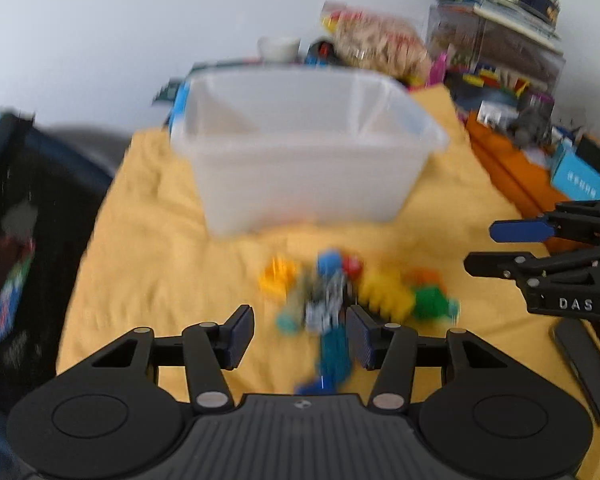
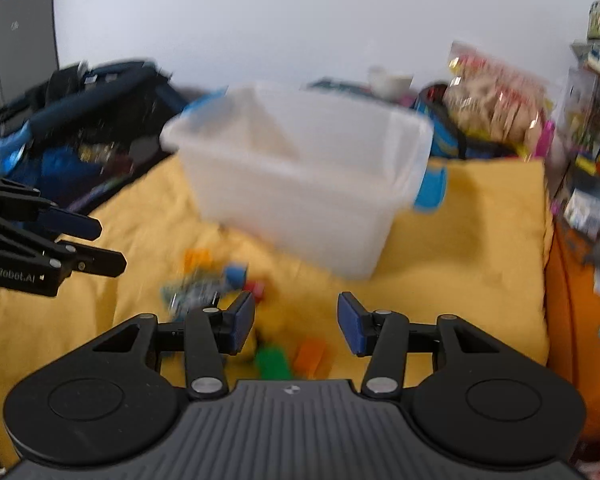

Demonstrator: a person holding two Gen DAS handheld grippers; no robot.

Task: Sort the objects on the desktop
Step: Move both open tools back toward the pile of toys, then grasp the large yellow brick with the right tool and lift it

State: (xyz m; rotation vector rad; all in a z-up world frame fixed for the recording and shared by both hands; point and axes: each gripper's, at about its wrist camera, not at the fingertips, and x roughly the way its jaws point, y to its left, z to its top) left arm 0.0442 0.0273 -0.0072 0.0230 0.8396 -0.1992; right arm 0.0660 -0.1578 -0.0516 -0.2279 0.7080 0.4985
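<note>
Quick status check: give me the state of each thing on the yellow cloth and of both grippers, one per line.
Left gripper: open, nothing between the pads.
Right gripper: open, holding nothing.
Clear plastic bin: upright on the cloth, no lid on it; looks empty, though blur hides detail.
Toy blocks: loose in a pile on the cloth, in front of the bin, not yet sorted.
Yellow cloth: spread flat, lightly wrinkled.

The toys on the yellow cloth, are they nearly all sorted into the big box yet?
Not yet. Nothing looks done: the clear box seems empty, though the picture is blurry. The pile of toys sits on the yellow cloth in front of it. The left claw and right claw are both open, holding nothing. All the toys are left to move.
</note>
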